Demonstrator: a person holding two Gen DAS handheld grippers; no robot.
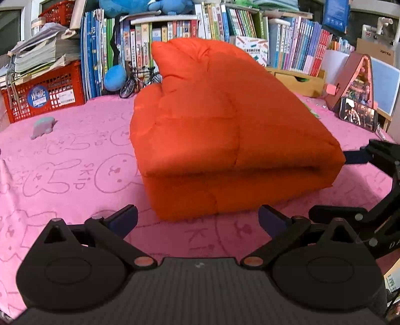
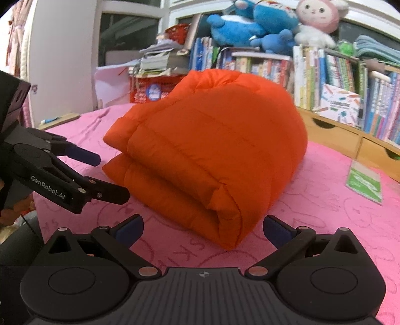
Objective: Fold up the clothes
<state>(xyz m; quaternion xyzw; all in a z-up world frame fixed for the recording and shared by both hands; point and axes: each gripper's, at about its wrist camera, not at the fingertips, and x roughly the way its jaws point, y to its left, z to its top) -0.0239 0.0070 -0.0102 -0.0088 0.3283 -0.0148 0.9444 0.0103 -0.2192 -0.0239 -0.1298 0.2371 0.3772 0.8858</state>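
An orange puffy jacket (image 1: 225, 130) lies folded into a thick bundle on the pink rabbit-print cloth (image 1: 62, 175). My left gripper (image 1: 197, 222) is open just short of the bundle's near edge, holding nothing. The right gripper (image 1: 370, 180) shows at the right edge of this view, beside the bundle's right end. In the right wrist view the same jacket (image 2: 207, 150) fills the middle, its folded corner pointing at me. My right gripper (image 2: 202, 231) stands open in front of that corner, empty. The left gripper (image 2: 105, 175) appears at left, open, close to the bundle's left side.
Behind the cloth stand a red crate (image 1: 45, 95), rows of books (image 1: 175, 32), a toy bicycle (image 1: 140, 80), a wooden drawer unit (image 2: 350, 140) and plush toys (image 2: 262, 22). A grey toy (image 1: 42, 127), a phone (image 1: 358, 113) and a green card (image 2: 365, 183) lie nearby.
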